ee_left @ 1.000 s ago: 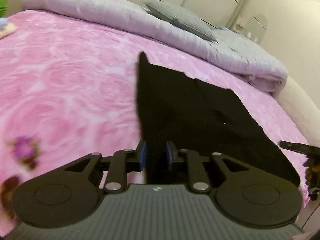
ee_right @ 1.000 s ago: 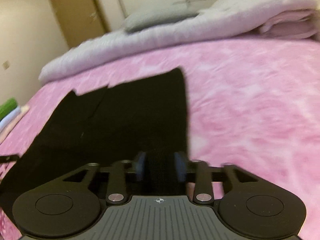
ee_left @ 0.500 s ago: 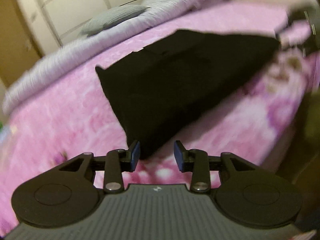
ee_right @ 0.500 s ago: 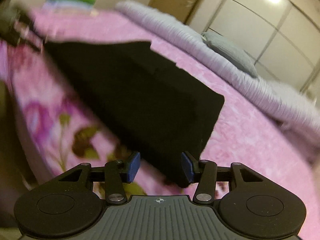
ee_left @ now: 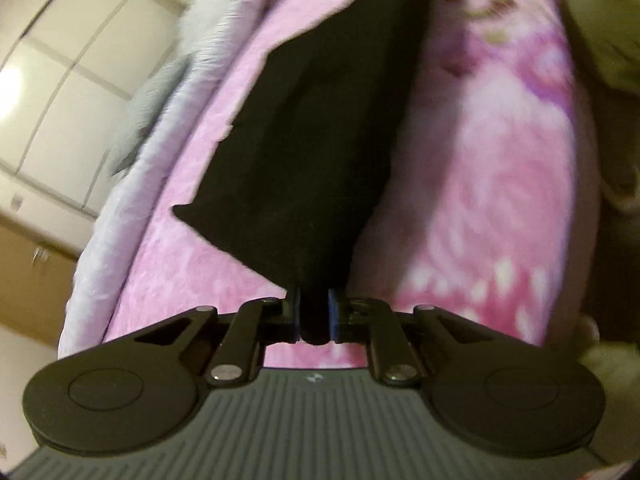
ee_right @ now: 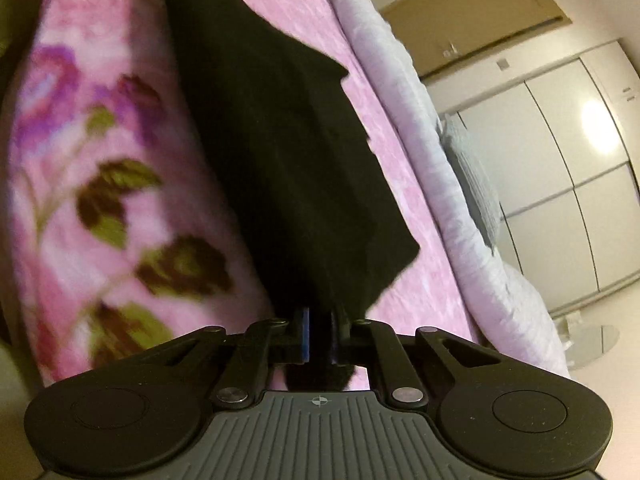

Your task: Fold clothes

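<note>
A black garment (ee_left: pixel 320 152) lies folded on the pink floral bedspread (ee_left: pixel 500 184) near the bed's edge. In the left wrist view my left gripper (ee_left: pixel 313 314) has its jaws closing, and its blue pads press on one near corner of the cloth. In the right wrist view the same black garment (ee_right: pixel 288 168) runs away from the camera, and my right gripper (ee_right: pixel 319 334) is closing with its pads pinching the other near corner. Both views are rolled hard sideways.
A lilac duvet (ee_left: pixel 132 184) with a grey pillow (ee_right: pixel 472 184) runs along the far side of the bed. White wardrobe doors (ee_right: pixel 560 152) and a wooden door (ee_right: pixel 472 12) stand behind. The bed's edge (ee_right: pixel 16 240) drops off close to the garment.
Both grippers let go of the cloth, rolled sideways and moved to the garment's end corners, where they stood open half a second ago. Both have now closed on the cloth.
</note>
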Motion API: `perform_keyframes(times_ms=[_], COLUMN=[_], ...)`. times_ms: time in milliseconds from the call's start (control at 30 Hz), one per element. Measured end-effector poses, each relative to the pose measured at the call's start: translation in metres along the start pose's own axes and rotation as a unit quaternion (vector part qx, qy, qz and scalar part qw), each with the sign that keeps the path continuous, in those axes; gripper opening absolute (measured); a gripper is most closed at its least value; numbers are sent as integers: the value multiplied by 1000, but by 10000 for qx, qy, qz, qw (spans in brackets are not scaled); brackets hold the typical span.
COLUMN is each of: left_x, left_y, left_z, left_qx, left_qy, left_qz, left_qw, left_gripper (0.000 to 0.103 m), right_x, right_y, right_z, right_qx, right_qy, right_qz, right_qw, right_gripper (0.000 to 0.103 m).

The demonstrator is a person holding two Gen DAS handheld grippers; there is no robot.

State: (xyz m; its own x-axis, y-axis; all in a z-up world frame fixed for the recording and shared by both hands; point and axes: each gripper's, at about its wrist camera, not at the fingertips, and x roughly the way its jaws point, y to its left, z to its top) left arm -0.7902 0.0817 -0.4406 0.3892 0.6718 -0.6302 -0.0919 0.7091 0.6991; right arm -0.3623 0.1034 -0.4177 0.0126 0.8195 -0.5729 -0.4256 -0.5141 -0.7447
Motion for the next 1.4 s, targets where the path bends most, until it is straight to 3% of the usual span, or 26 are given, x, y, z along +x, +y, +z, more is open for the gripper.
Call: perform_keyframes(times_ms=[100,233,333,433,500,567,633,700,767,867,900,933,1033,1100,1200,1300,1400], left_x=[8,-3,-12,-23,-33,-41,-41,-28,-9,24,29,32,27,15,-2,-19,-25], left_y=[-18,-9,1,19,36,55,67,73,75,63,59,56,65,66,55,31,9], left_z=[-9,-11,-12,-18,-21,-20,-17,-8,-1,-1,-5,-8,-9,-3,16,34,49], left_qx=[466,28,-315,-1131,-1927,-2941,-3883,-4591,-5208,-5887,-6042,-6180,-6465,-6485,-6380,-6285,-6153], left_qy=[-8,4,218,565,518,153,-293,-567,-578,-25,69,145,294,508,791,1020,1153], left_qz=[-37,-144,-283,-304,-242,-321,-552,-772,-909,-1022,-989,-968,-949,-818,-631,-546,-641], left_qw=[9989,9999,9989,9915,9796,9551,9194,8832,8468,8019,7906,7801,7564,7551,7634,7691,7772], left_gripper=[10,14,17,13,13,14,14,14,14,15,14,14,14,12,21,25,26], right_x=[10,2,-8,-22,-35,-48,-47,-32,-14,24,27,24,18,3,-26,-37,-44], right_y=[25,12,2,-31,-60,-83,-97,-98,-89,-78,-75,-76,-93,-99,-84,-61,-36], right_z=[-15,-17,-17,-16,-22,-28,-28,-21,-10,-3,-8,-15,-32,-37,-26,-4,15], right_qx=[-171,230,400,1466,2569,3713,4678,5346,5614,5558,5608,5774,6474,6818,7011,7061,6911], right_qy=[116,258,407,780,657,256,-265,-517,-488,142,59,-5,103,165,335,497,727], right_qz=[-82,103,259,252,252,434,845,1222,1378,1271,1172,1125,1031,863,899,1153,1371], right_qw=[9998,9994,9980,9858,9639,9271,8794,8347,8146,8214,8196,8087,7551,7262,7066,6969,7059], right_gripper=[8,10,18,23,23,23,23,23,23,23,23,23,23,23,23,23,24])
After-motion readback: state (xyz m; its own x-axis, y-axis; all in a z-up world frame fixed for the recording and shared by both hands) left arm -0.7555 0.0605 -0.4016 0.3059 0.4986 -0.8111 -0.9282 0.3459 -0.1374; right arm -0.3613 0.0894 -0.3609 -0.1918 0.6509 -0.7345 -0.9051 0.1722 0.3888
